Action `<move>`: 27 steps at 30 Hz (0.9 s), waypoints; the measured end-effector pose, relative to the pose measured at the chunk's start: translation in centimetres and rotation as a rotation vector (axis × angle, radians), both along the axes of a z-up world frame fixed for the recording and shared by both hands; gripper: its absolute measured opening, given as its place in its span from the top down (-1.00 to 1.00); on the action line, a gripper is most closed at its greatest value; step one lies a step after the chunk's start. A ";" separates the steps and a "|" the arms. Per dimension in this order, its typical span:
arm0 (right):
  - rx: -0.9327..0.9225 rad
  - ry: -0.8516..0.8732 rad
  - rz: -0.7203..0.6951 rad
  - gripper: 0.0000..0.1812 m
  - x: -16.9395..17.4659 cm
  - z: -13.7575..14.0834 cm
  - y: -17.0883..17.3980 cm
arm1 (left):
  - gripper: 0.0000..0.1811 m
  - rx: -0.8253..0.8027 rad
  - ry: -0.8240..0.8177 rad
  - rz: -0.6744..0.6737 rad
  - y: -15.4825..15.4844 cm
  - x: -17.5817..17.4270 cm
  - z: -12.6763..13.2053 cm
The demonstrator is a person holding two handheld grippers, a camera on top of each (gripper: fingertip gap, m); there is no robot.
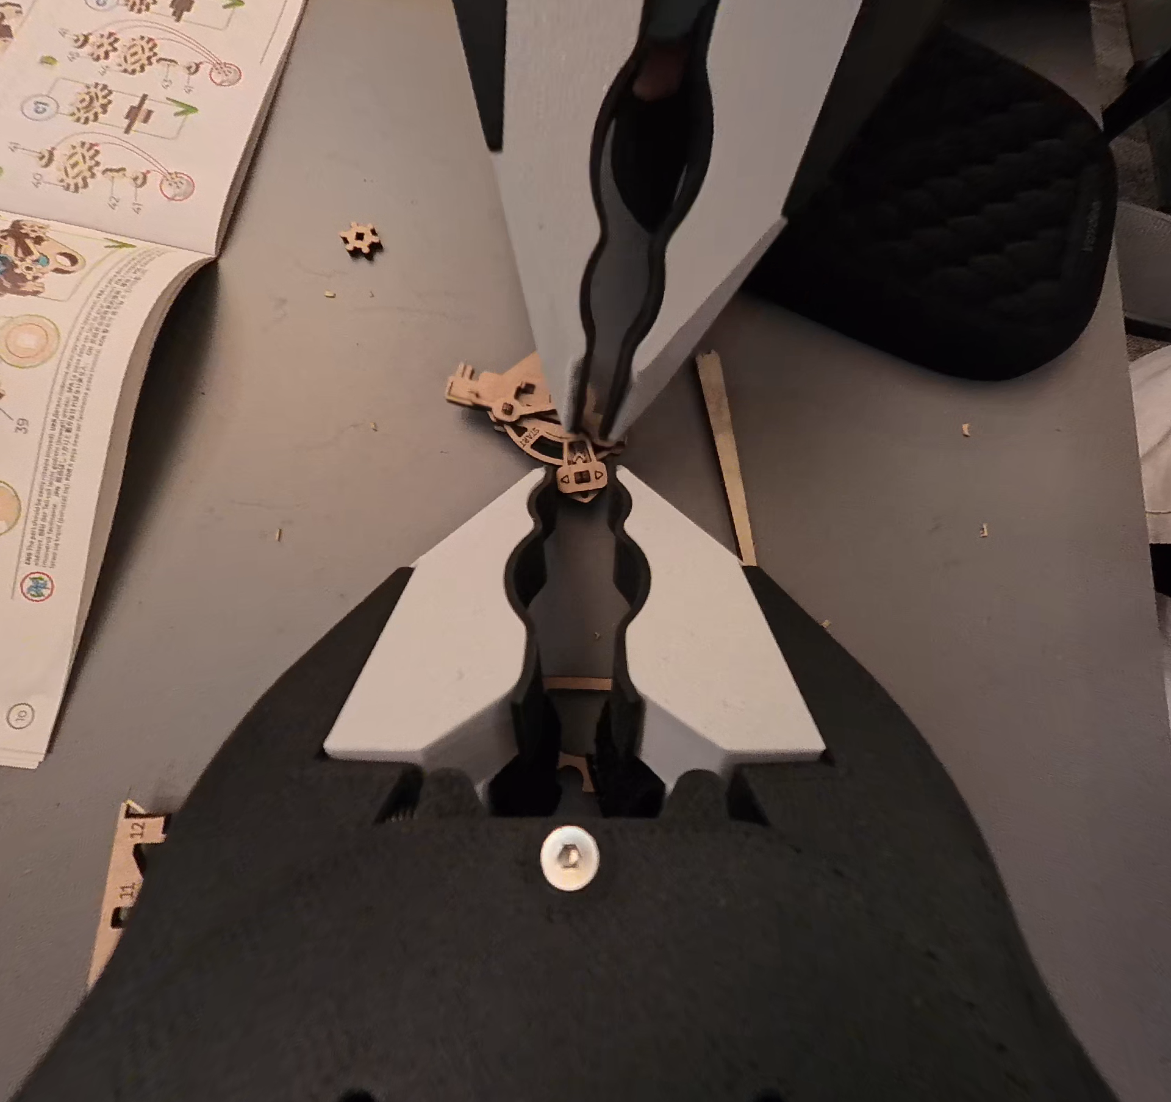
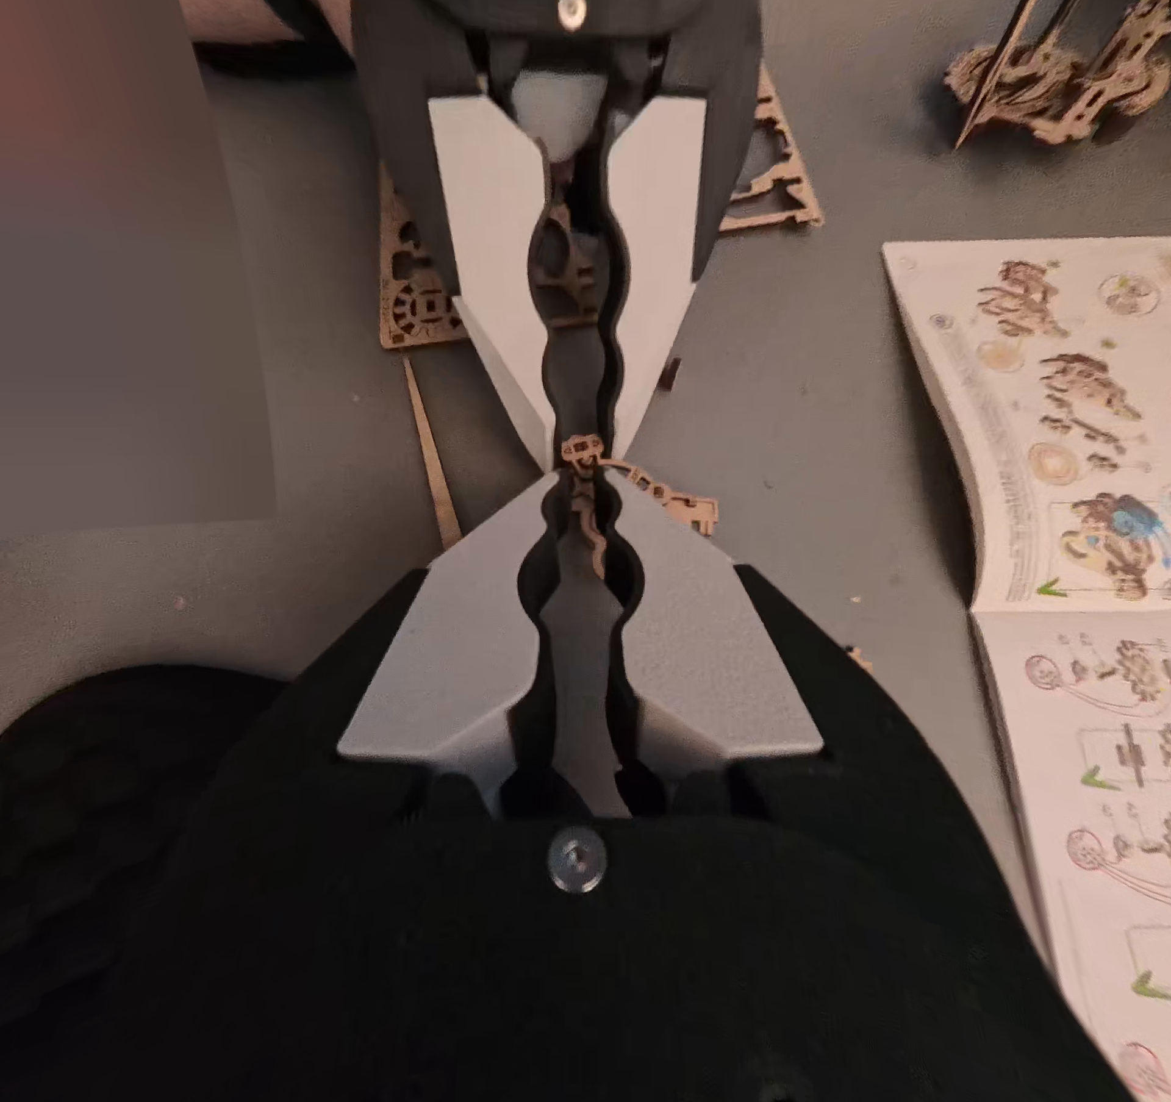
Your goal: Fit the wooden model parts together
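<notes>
A: Over the grey table [image 1: 317, 438], what do the two tongs have hold of?

B: The left gripper [image 1: 578, 483] is closed on a small wooden tab [image 1: 580, 479]. The right gripper [image 1: 589, 422], tip to tip with it, is pinched nearly closed on the flat wooden assembly [image 1: 500, 400] that the tab joins.

A: Where is the assembly?

B: Between the meeting tips; I cannot tell if it touches the table. In the right wrist view its curved arm [image 2: 659, 492] runs off to one side of the right gripper [image 2: 580, 488].

A: Anything near it?

B: A loose wooden gear [image 1: 361, 239] lies between the assembly and the open instruction booklet [image 1: 95, 216]. A black cushion [image 1: 938, 235] sits on the assembly's other side.
</notes>
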State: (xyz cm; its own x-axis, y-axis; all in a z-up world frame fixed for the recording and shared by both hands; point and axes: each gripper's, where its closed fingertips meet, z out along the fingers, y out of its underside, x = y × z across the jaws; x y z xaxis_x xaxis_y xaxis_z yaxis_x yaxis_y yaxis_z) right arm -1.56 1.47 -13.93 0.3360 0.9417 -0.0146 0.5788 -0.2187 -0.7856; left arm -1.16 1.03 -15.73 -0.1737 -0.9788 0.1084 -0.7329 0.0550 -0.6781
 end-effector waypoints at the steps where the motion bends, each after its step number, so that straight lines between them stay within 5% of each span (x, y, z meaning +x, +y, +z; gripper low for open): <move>1: 0.010 0.006 -0.002 0.94 0.0 0.4 0.1 | 0.85 0.001 0.001 0.001 0.0 0.0 0.0; 10: -0.013 -0.042 0.006 0.94 -0.4 -0.7 -0.6 | 0.85 -0.001 0.003 0.003 0.1 0.0 0.0; 14: 0.031 -0.025 -0.013 0.98 -0.4 1.1 -0.1 | 0.85 0.010 0.002 0.002 0.0 0.1 0.0; 16: -0.038 -0.053 -0.005 0.93 -0.4 -0.9 -0.6 | 0.85 0.009 0.003 0.002 0.1 0.0 0.0; 20: 0.049 -0.010 -0.014 0.98 -0.4 1.5 -0.2 | 0.85 0.009 0.002 0.006 0.1 0.0 0.0; 22: -0.004 -0.077 -0.014 0.88 0.1 -0.9 -0.3 | 0.85 0.009 0.003 0.005 0.2 0.0 0.0; 23: -0.010 -0.009 -0.020 1.00 -0.2 0.0 -0.1 | 0.85 0.014 0.005 0.004 0.2 -0.1 0.0; 27: 0.024 0.006 -0.021 0.95 -0.4 1.0 -0.3 | 0.85 -0.002 0.004 0.009 0.2 -0.1 0.0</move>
State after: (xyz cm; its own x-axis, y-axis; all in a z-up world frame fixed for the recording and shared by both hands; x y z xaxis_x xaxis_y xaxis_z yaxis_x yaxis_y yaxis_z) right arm -1.94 1.20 -12.93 0.3561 0.9344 0.0056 0.5693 -0.2122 -0.7943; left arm -1.22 1.25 -15.71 -0.1648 -0.9801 0.1106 -0.7358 0.0474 -0.6756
